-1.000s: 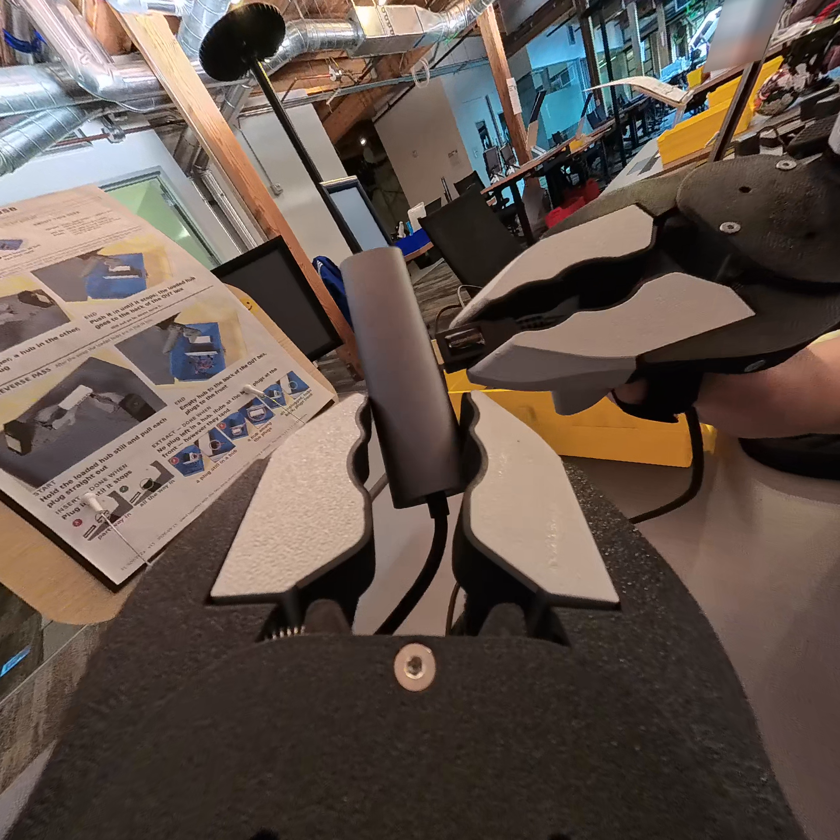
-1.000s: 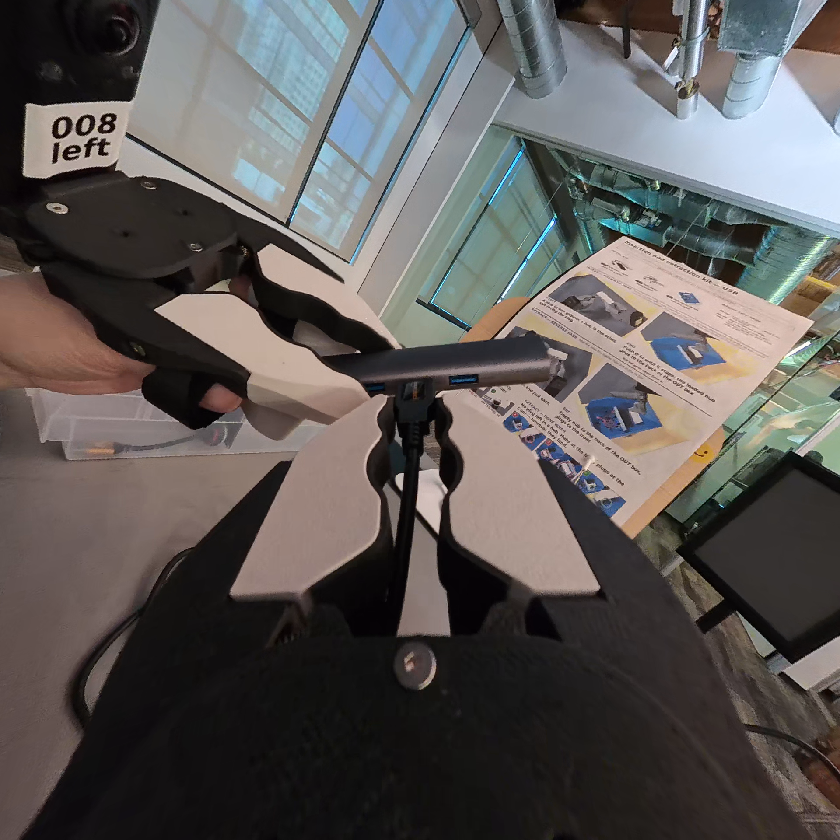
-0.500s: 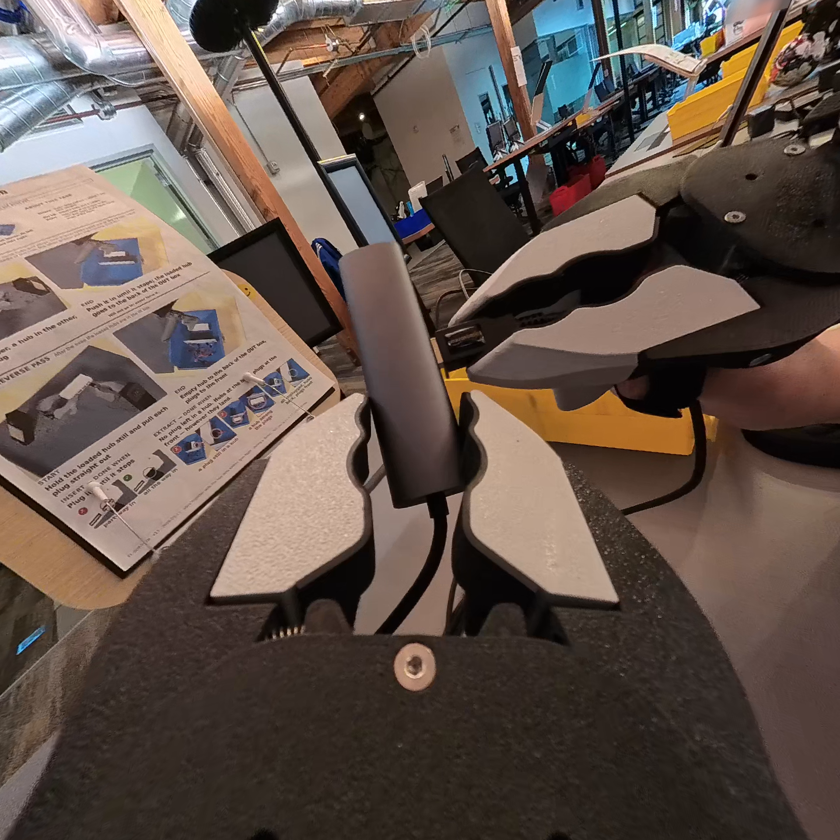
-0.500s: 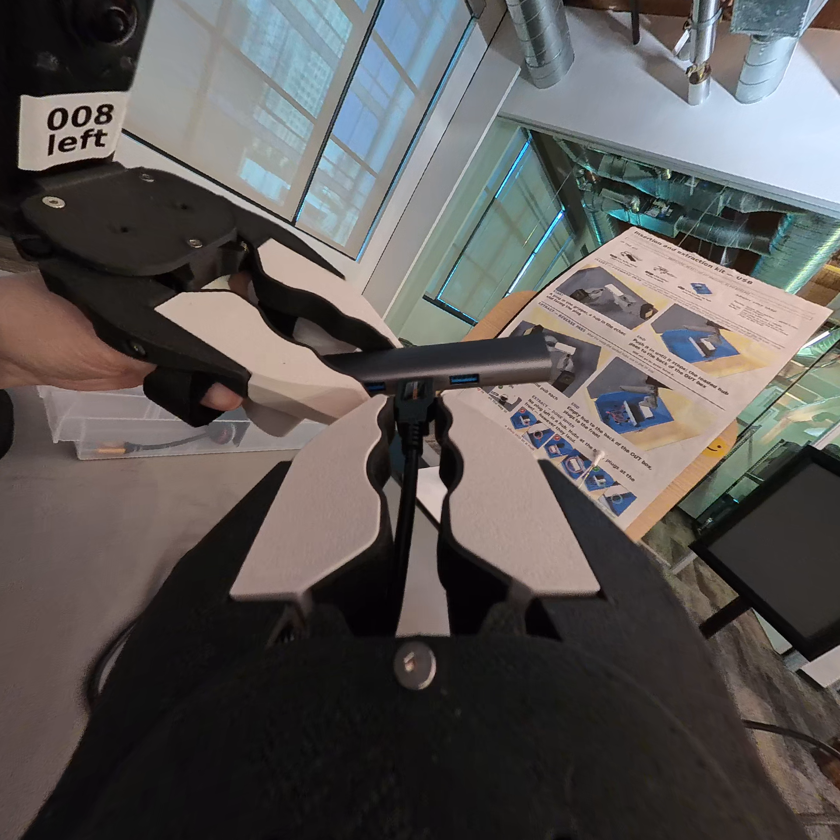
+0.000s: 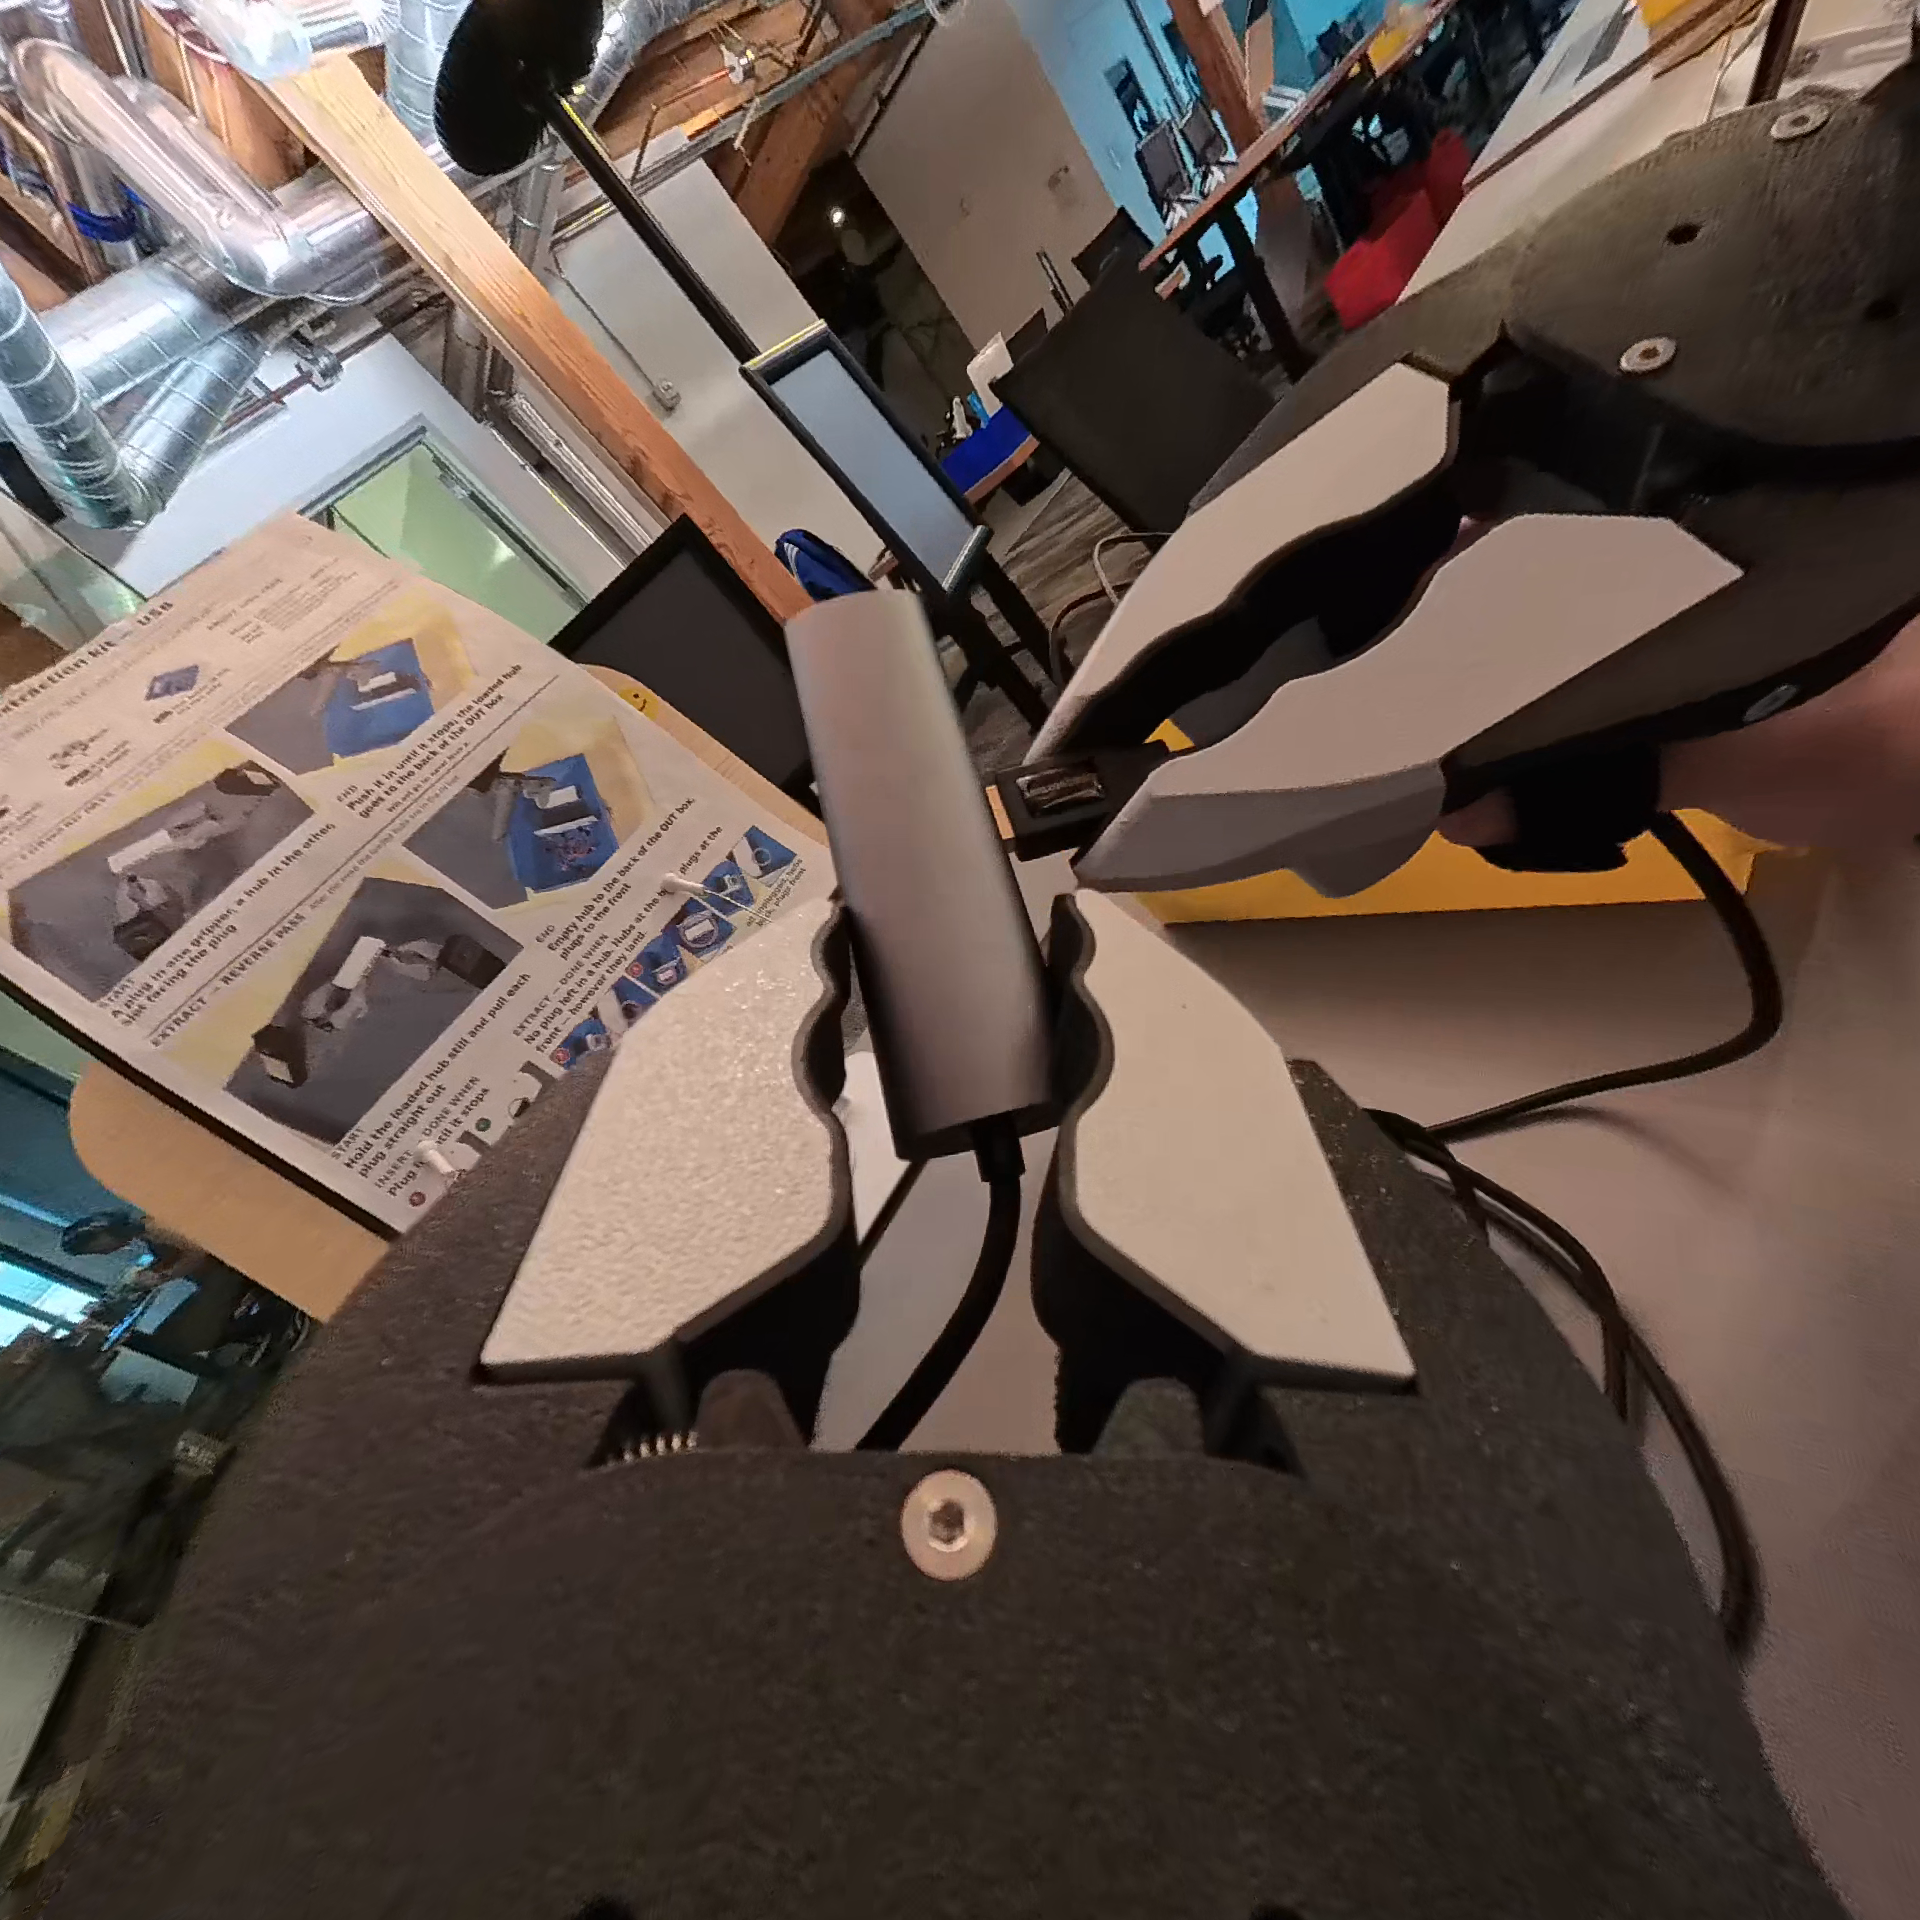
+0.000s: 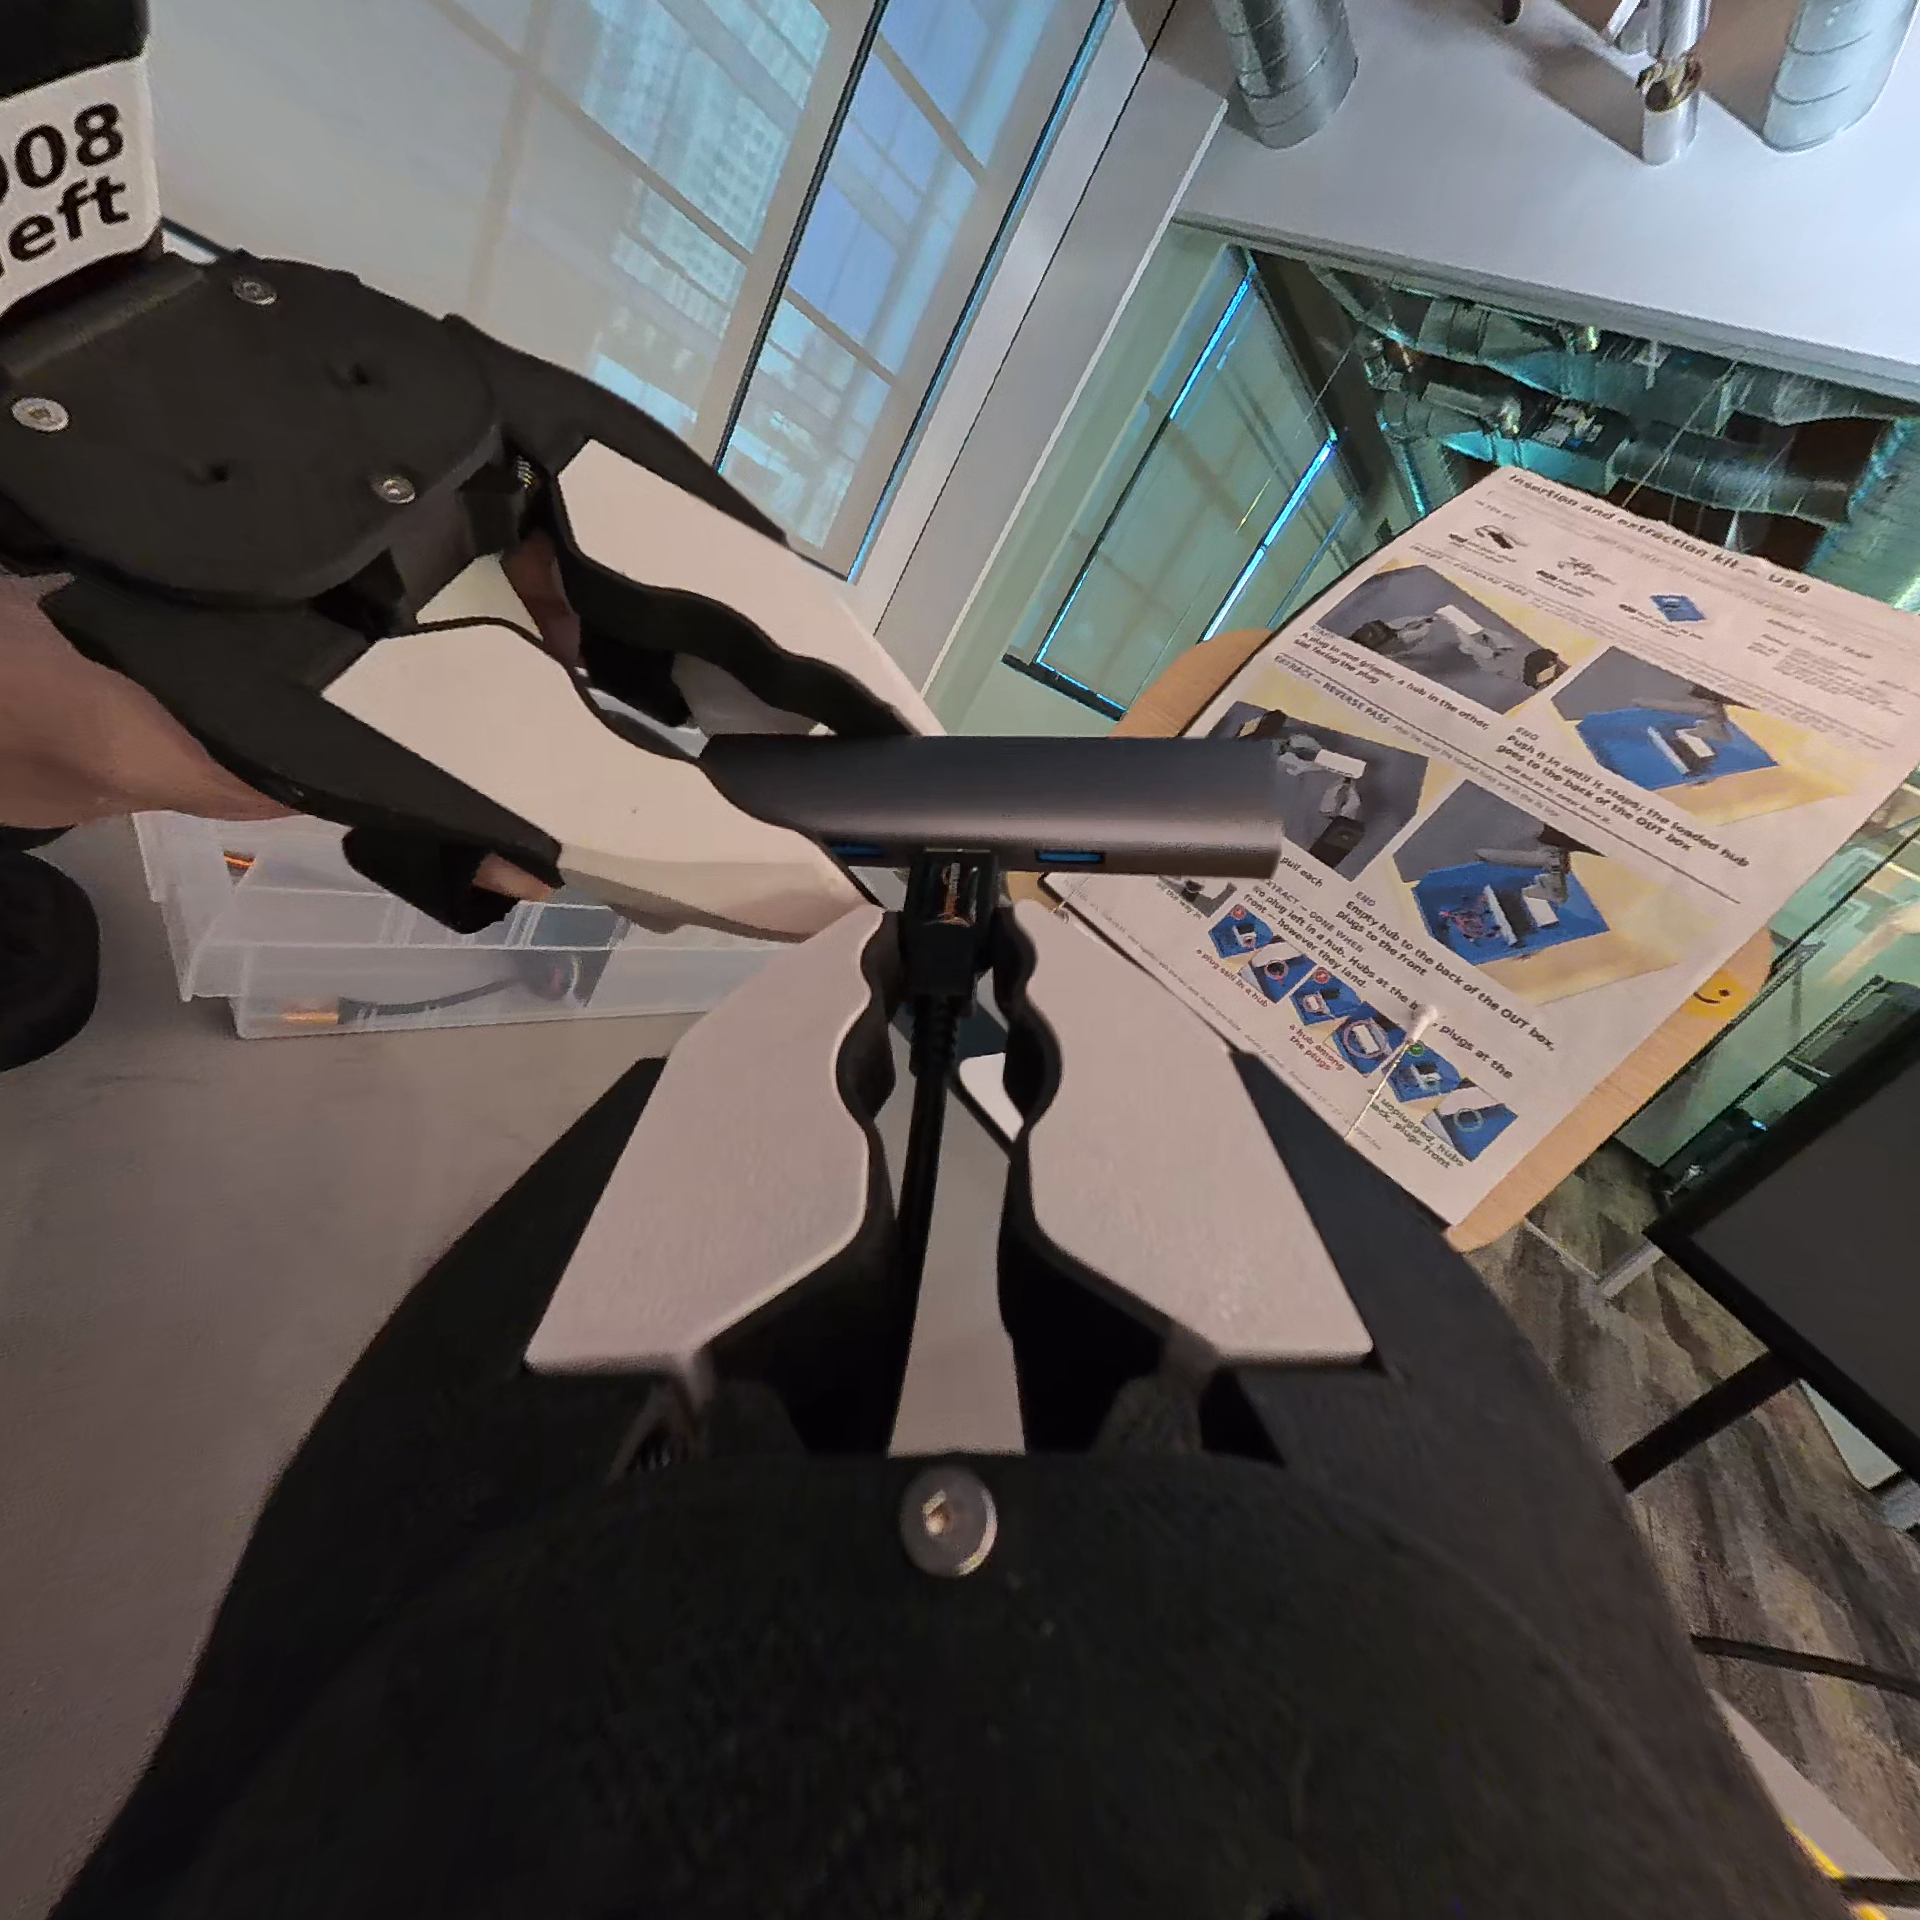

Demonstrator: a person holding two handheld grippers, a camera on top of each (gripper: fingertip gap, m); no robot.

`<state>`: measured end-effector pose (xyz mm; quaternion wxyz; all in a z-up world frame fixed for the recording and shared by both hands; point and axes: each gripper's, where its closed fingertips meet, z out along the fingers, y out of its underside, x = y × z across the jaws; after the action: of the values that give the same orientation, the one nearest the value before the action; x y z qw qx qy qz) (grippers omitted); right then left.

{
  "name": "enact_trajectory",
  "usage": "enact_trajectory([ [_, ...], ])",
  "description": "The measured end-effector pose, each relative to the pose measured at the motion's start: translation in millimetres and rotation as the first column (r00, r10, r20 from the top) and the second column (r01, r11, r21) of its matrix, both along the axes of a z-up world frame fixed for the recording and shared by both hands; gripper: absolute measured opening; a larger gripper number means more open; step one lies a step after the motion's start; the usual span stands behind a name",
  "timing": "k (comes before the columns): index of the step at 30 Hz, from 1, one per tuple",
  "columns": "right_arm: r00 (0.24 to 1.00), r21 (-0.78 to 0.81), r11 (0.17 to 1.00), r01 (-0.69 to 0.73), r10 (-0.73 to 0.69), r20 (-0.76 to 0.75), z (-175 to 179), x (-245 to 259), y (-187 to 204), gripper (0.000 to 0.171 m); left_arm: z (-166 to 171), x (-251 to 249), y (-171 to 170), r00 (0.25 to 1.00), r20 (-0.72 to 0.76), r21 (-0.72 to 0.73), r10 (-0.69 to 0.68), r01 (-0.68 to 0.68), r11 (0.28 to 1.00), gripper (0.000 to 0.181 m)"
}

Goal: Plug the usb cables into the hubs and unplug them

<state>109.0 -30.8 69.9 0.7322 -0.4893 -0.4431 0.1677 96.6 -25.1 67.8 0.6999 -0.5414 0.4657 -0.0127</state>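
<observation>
My left gripper (image 5: 945, 925) is shut on a dark grey USB hub (image 5: 914, 883), which stands up between its fingers with its own black cable (image 5: 977, 1247) hanging below. My right gripper (image 6: 943, 920) is shut on a black USB plug (image 6: 943, 894). The plug's tip is at the hub's (image 6: 997, 790) side, between two blue ports. I cannot tell how deep it sits. In the left wrist view the right gripper (image 5: 1060, 800) comes in from the right with the plug (image 5: 1049, 795) against the hub's edge. The plug's cable (image 5: 1756, 987) trails down to the table.
An instruction sheet on a wooden board (image 5: 343, 883) leans behind the hub and also shows in the right wrist view (image 6: 1507, 831). A clear plastic box (image 6: 416, 956) sits on the grey table (image 6: 260, 1195). A yellow bin (image 5: 1455, 883) and dark monitors (image 5: 686, 665) stand beyond. The grippers are tip to tip, or close to it.
Both grippers have tilted and shifted a little together. The plug stays at the hub's side and both grips are unchanged.
</observation>
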Motion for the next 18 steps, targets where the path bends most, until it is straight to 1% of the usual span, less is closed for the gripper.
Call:
enact_trajectory([
  [8, 1.0, -0.015, 1.0, -0.003, 0.003, 0.009, -1.6, -0.8, 0.3, 0.018, -1.1, -0.9, 0.8, 1.0, -0.025, 0.01, 0.017, -0.017, 1.0, 0.037],
  [11, 1.0, -0.015, 1.0, 0.0, 0.001, 0.019, -0.6, -0.9, 1.5, 0.018, -0.4, -0.4, 1.4, 1.0, -0.012, 0.003, 0.01, -0.01, 1.0, 0.037],
  [16, 0.999, -0.019, 1.0, 0.017, -0.017, 0.029, -2.3, -1.6, 4.3, 0.018, -4.2, -2.6, 6.6, 0.997, -0.062, 0.022, 0.053, -0.051, 0.998, 0.038],
  [18, 0.999, -0.046, 0.999, 0.019, -0.017, 0.044, -6.0, -2.2, 5.7, 0.017, -7.7, -3.3, 8.1, 0.995, -0.076, 0.012, 0.059, -0.058, 0.998, 0.038],
])
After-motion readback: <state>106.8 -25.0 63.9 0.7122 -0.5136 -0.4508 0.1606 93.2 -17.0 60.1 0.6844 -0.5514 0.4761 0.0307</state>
